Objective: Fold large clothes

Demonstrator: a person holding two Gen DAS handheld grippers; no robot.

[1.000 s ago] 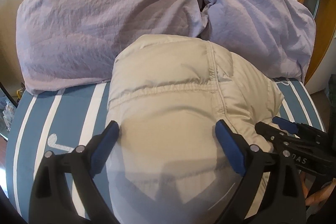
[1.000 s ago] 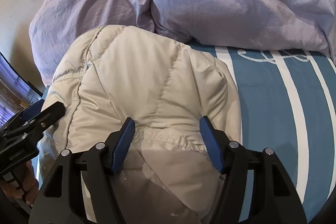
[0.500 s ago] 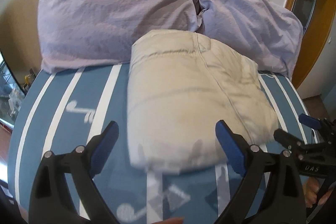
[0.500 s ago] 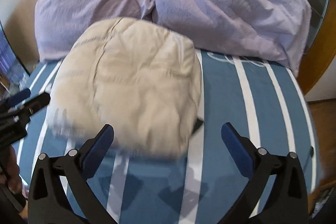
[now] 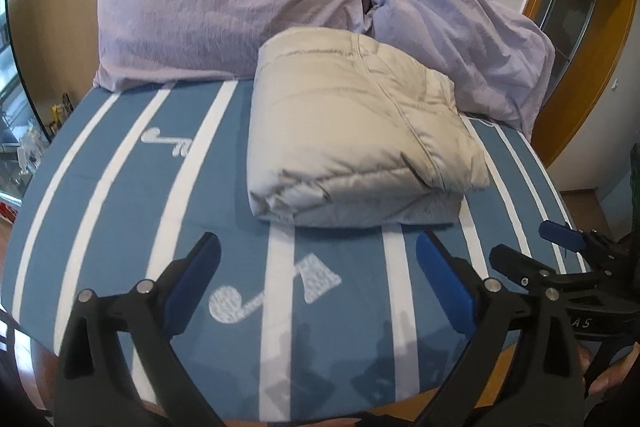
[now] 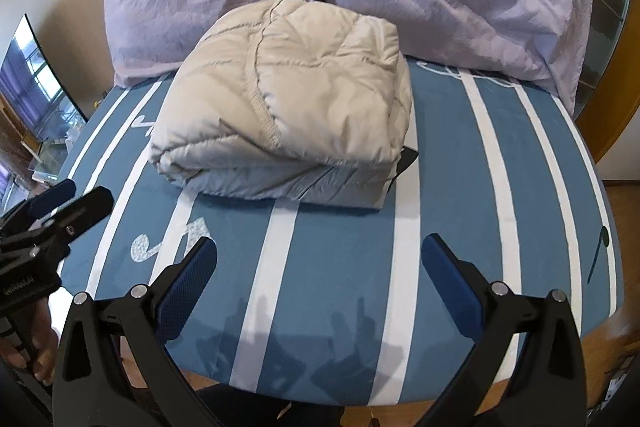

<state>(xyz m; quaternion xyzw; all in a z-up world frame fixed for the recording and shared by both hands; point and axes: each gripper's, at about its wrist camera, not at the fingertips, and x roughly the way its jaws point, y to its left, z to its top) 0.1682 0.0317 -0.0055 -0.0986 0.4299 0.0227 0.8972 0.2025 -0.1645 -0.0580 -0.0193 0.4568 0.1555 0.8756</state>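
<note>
Though both claws, left gripper and right gripper, gape empty, the puffy jacket at twelve o'clock looks light, springy; pinch its seamed edge

Soft daylight, sharp focus; gripper shadows on bedsheet near edge; strong fisheye bending, dark corners.

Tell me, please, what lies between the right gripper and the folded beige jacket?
Only bare striped bedsheet, seen in the right wrist view: the right gripper hangs open, short of the folded beige jacket.
</note>
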